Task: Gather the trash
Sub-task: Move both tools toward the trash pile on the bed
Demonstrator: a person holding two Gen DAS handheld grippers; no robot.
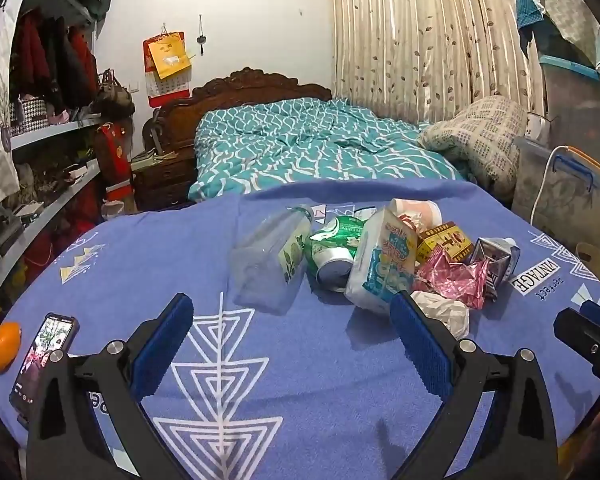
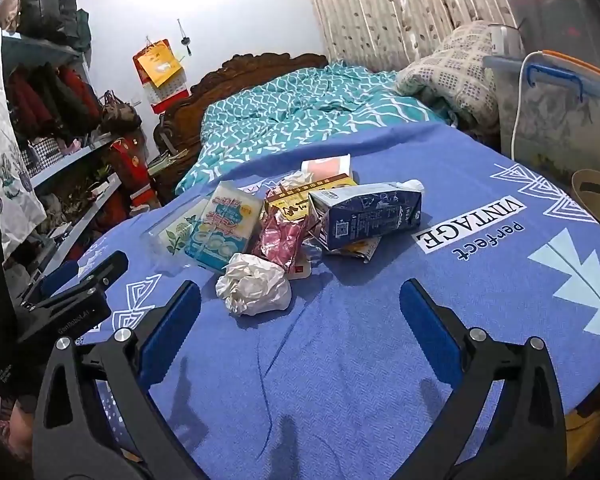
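the left gripper point(image 1: 292, 322) hung low over the blue patterned tablecloth point(image 1: 300, 380), its blue-padded jaws spread wide and nothing between them. the right gripper point(image 2: 300, 308) was the same story, jaws wide apart, holding nothing, hovering just short of the crumpled white paper ball point(image 2: 254, 282), which lay at the near edge of the trash heap.

and what a heap it was, bunched together in the middle of the cloth: a clear plastic bottle with a leaf label point(image 1: 268, 258) lying on its side at the left, a crushed green and white can point(image 1: 332, 248) touching it, a white and blue tissue pack point(image 1: 382, 260) leaning against the can, a crinkled pink foil wrapper point(image 1: 454, 274) just right of that, a yellow and brown cardboard box point(image 1: 444, 240) behind it, and a dark blue milk carton point(image 2: 366, 214) on its side at the right end.

well apart, at the near left edge, a black smartphone with a lit screen point(image 1: 46, 354) lay beside an orange fruit point(image 1: 5, 346). a bed with a teal patterned cover point(image 1: 300, 148) stood beyond the table.
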